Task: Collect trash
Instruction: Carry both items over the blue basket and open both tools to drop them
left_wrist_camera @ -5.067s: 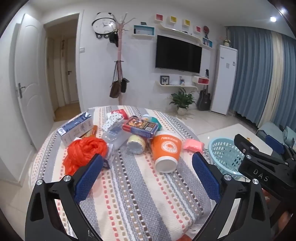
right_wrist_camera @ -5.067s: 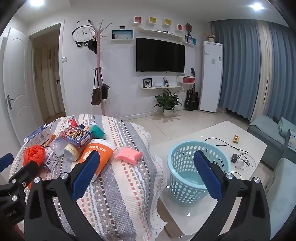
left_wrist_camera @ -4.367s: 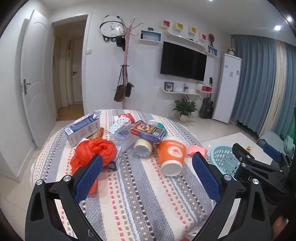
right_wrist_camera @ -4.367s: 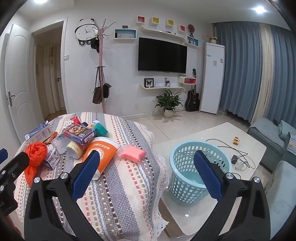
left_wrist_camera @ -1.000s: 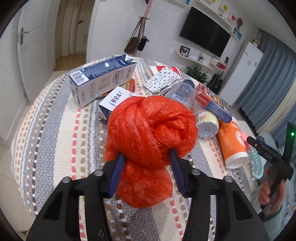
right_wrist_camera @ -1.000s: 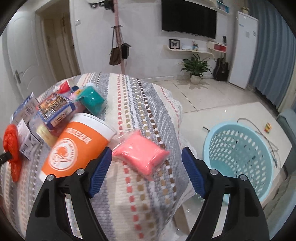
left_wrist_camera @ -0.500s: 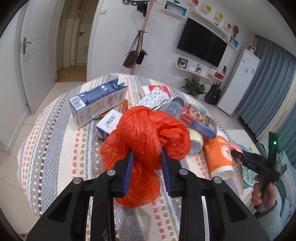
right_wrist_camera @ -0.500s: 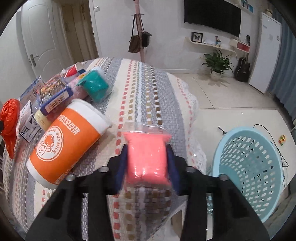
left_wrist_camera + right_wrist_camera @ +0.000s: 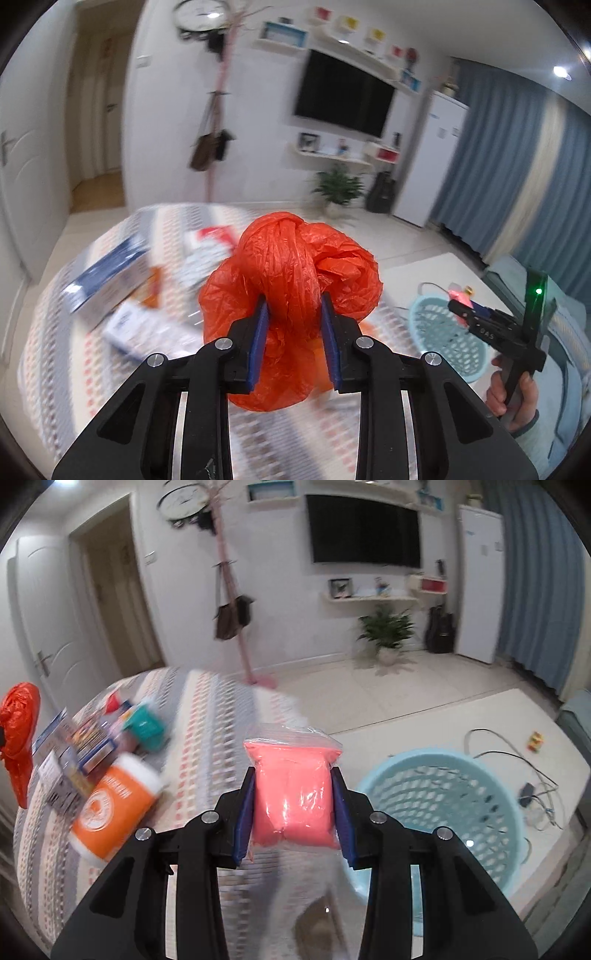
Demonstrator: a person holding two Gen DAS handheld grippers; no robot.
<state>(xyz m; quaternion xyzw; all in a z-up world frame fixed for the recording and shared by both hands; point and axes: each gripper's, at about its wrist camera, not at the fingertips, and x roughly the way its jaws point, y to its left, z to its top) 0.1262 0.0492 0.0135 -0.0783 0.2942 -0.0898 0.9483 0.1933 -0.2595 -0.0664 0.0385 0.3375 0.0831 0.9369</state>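
My left gripper (image 9: 291, 314) is shut on a knotted orange plastic bag (image 9: 291, 266), held up above the round striped table (image 9: 55, 354). My right gripper (image 9: 293, 794) is shut on a pink packet in a clear zip bag (image 9: 293, 786), lifted off the table's right edge. The light blue trash basket (image 9: 443, 805) stands on the low white table just right of the packet. In the left wrist view the right gripper (image 9: 458, 304) with its pink packet hangs over the basket (image 9: 443, 339). The orange bag (image 9: 18, 731) shows at the right wrist view's far left.
Still on the table: an orange paper cup (image 9: 114, 808) on its side, a blue milk carton (image 9: 107, 273), a small white box (image 9: 129, 325), a teal packet (image 9: 147, 723), a colourful box (image 9: 92, 746). Cables (image 9: 532, 775) lie beside the basket. A hand (image 9: 513, 395) grips the right tool.
Both grippers have closed on their items and lifted them. The orange bag has risen off the table; the pink packet has left the tablecloth and moved right towards the basket.
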